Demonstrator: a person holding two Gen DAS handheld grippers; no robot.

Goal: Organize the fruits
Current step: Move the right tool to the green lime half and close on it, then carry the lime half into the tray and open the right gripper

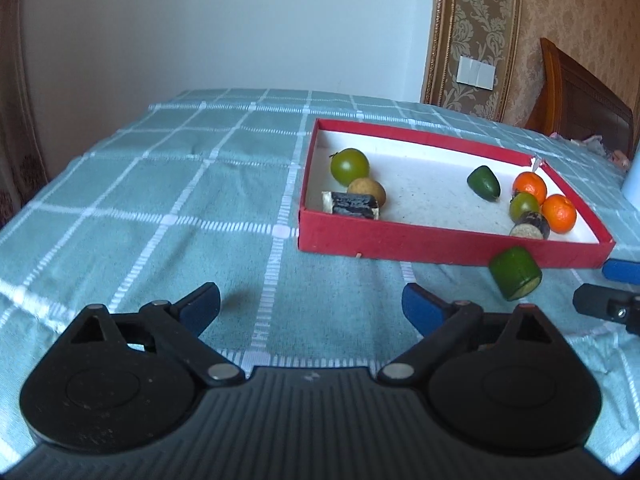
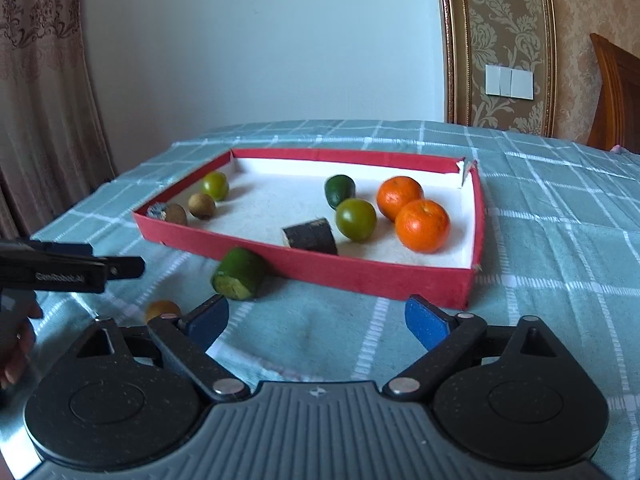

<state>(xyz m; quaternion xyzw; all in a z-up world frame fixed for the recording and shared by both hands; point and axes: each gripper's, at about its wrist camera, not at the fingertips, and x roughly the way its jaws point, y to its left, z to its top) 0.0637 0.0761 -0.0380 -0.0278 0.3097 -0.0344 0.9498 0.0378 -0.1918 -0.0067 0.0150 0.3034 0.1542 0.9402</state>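
A red box with a white floor lies on the checked cloth. It holds two oranges, green round fruits, a dark green piece, a brown longan and black sugarcane pieces. A green cane piece lies on the cloth just outside the box's near wall. A small orange fruit lies by my right gripper's left finger. My left gripper is open and empty above the cloth. My right gripper is open and empty, before the box.
The green checked cloth covers the table. The right gripper's side shows at the left view's right edge; the left gripper's body and a hand sit at the right view's left. A wooden chair stands far right.
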